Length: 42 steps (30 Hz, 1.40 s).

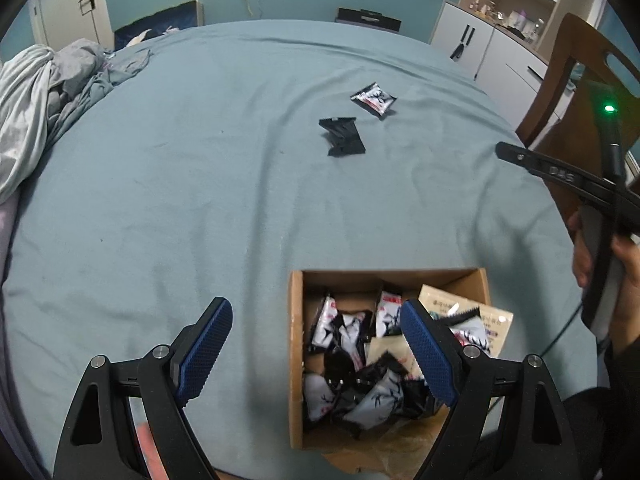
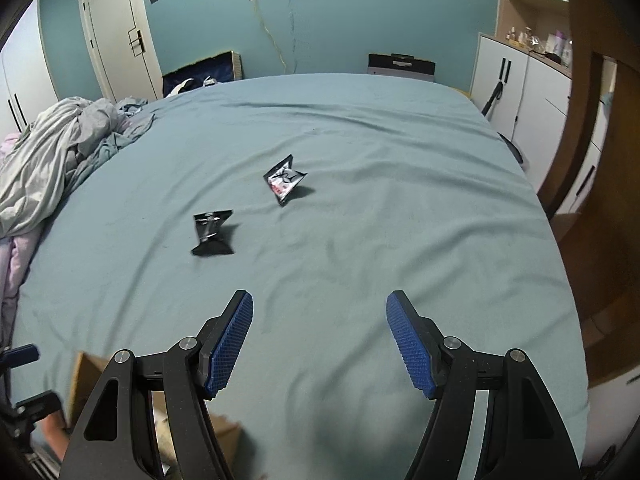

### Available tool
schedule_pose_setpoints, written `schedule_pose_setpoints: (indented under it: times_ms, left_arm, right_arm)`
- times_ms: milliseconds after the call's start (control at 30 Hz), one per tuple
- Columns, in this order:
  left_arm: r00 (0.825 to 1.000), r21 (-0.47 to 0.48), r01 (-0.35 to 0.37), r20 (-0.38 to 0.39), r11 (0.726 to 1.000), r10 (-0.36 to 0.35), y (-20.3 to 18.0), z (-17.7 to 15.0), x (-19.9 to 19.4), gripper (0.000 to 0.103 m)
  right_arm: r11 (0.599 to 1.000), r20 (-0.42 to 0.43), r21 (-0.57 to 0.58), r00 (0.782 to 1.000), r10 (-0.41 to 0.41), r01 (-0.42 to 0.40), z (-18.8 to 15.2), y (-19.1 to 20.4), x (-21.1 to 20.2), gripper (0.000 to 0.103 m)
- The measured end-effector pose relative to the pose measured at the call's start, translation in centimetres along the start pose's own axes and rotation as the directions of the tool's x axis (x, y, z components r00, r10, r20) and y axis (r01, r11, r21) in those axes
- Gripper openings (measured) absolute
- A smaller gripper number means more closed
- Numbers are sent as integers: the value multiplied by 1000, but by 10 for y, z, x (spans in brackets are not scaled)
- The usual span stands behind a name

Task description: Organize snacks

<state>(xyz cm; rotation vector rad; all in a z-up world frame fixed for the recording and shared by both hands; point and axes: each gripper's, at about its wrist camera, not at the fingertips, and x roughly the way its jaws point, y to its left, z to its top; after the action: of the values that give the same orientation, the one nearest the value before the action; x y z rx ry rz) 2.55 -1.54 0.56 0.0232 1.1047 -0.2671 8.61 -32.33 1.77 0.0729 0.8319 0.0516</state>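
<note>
The letters "DAS" stand in raised print on the black arm of the right tool point(image 1: 560, 176), seen from the left wrist view. The beige snack packets point(image 1: 496, 322) in the cardboard box point(image 1: 296, 360) carry print too small to read.

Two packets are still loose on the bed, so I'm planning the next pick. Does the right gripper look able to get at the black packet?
Probably yes. The right gripper is open and empty, and only bare sheet lies between it and the black packet.
</note>
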Motion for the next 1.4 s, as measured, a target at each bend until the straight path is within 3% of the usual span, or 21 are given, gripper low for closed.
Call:
schedule_pose_setpoints:
  times_ms: [267,500,700,900,933,967,1000,1033,1067,1233,1333,1400]
  left_arm:
    - [1000,-40,-15,24,999,16,2,14,9,87]
    - [998,-64,-41,-41,997,38,11,16,30,87]
    - [998,-45,-45,-39,998,44,10,16,33,87]
    - [998,-47,-65,-25,997,64,16,17,34,87]
    - [997,-46,-71,-24,996,70,16,17,35,87]
    - [997,-45,-74,-24,996,73,16,17,35,87]
    - [997,-43,-75,-23,996,74,16,17,35,87]
    - [997,-42,-74,-18,996,74,16,18,34,87]
    - [997,-46,-74,0,996,74,18,18,31,87]
    - [989,-57,-113,87,992,118,19,25,18,87]
    - [984,-67,-145,98,987,151,21,34,16,87]
    - [988,-74,-114,96,991,121,22,46,15,87]
  right_arm:
    - [997,-24,-41,998,60,-61,22,-1,45,69]
    - [984,-41,-141,994,105,-110,69,4,106,69]
    - [969,-165,-226,984,64,-101,112,37,188,69]
    - [973,-201,-232,979,-32,-16,138,61,241,69]
    - [975,-223,-224,974,-42,-10,138,62,249,63]
    - [978,-245,-209,969,-33,-20,138,61,255,43]
    - [982,-253,-181,968,11,-58,138,57,255,32]
    - [984,-243,-143,968,67,-104,136,54,251,0]
    - [983,-224,-121,969,105,-135,133,49,243,0]
    - [984,-127,-105,983,133,-146,113,31,187,0]
    - [985,-144,-60,978,149,-159,104,21,157,0]
    - [985,-180,-3,969,170,-173,101,12,148,0]
